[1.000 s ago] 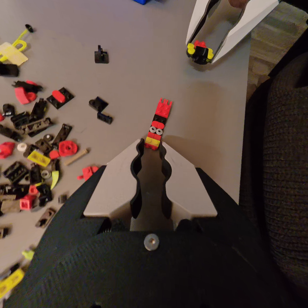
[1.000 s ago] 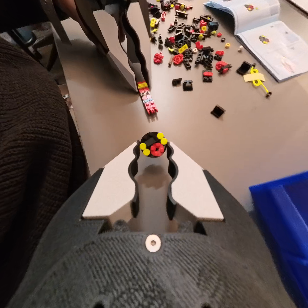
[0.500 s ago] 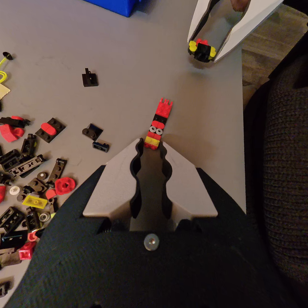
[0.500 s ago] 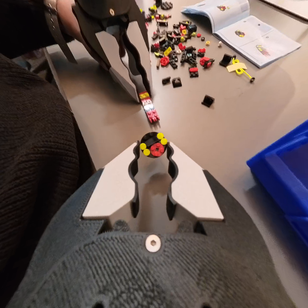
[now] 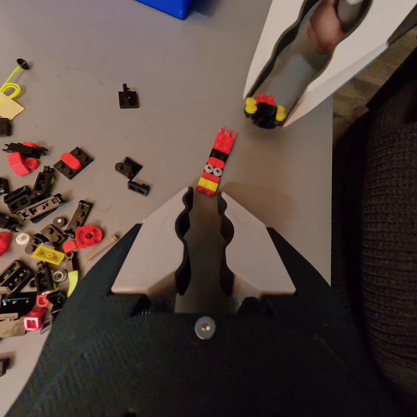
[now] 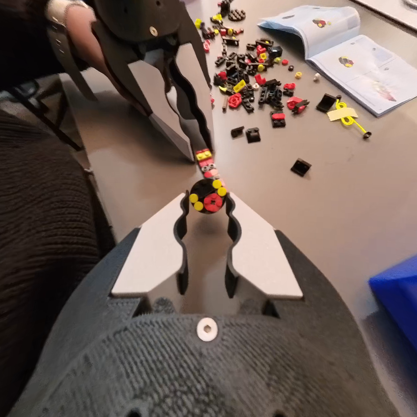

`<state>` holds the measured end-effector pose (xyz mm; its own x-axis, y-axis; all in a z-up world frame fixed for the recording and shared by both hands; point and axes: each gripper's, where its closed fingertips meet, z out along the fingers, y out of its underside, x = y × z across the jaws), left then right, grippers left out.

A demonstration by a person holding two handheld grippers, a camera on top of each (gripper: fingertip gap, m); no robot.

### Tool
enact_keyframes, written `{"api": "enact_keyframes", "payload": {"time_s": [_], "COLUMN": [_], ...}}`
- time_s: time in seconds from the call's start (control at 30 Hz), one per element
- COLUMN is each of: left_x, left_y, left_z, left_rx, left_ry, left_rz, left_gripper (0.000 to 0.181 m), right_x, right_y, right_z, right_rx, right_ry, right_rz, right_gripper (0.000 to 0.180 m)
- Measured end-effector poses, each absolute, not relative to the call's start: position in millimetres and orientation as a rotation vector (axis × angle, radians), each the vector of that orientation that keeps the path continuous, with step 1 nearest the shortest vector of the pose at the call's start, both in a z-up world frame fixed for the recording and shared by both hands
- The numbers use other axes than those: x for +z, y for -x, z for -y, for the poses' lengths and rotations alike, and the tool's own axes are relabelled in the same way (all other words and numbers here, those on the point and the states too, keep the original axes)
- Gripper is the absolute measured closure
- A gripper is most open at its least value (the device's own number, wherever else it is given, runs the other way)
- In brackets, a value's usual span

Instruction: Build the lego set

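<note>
My left gripper (image 5: 205,194) is shut on the yellow end of a long red, black and yellow lego strip (image 5: 216,160), which points away from it just above the grey table (image 5: 180,79). My right gripper (image 6: 207,199) is shut on a round black lego disc (image 6: 208,195) with yellow studs and a red round piece. In the right wrist view the disc sits over the red far end of the strip (image 6: 208,168), which the left gripper (image 6: 203,155) holds. In the left wrist view the right gripper (image 5: 265,112) and the disc (image 5: 264,110) hang just beyond the strip's red tip, apart from it.
A pile of loose black, red and yellow pieces (image 5: 45,225) (image 6: 248,74) lies to the left gripper's left. An open instruction booklet (image 6: 361,67) lies behind it. A blue bin (image 6: 401,300) (image 5: 171,6) stands nearby. The table edge (image 5: 331,203) and a person's dark knit clothing (image 5: 383,225) are close by. My hands' fingertips stand some 7 cm from each other.
My right gripper has carried the disc closer to the strip's red end. The left gripper has kept hold of the strip while shifting slightly over the table.
</note>
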<state>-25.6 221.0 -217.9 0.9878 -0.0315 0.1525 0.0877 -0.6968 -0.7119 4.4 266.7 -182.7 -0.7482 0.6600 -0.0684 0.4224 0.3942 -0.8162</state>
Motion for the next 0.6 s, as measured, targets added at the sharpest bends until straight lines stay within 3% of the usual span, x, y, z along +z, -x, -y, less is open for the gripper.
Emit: {"api": "enact_keyframes", "payload": {"time_s": [0.23,0.6], "left_x": [-218.0,-218.3], "left_y": [27.3,26.2], "left_z": [-219.2,-218.5], "left_rx": [-0.185,-0.148], "left_ry": [2.331,2.333], "left_rz": [0.078,0.094], "left_gripper": [0.163,0.164], "right_x": [-182.8,-202.7], "right_y": [19.1,23.4], "right_z": [-250.5,-237.2], "right_rx": [1.309,1.018], "right_ry": [1.021,0.921], "right_rz": [2.379,2.453], "right_gripper": [0.149,0.149]}}
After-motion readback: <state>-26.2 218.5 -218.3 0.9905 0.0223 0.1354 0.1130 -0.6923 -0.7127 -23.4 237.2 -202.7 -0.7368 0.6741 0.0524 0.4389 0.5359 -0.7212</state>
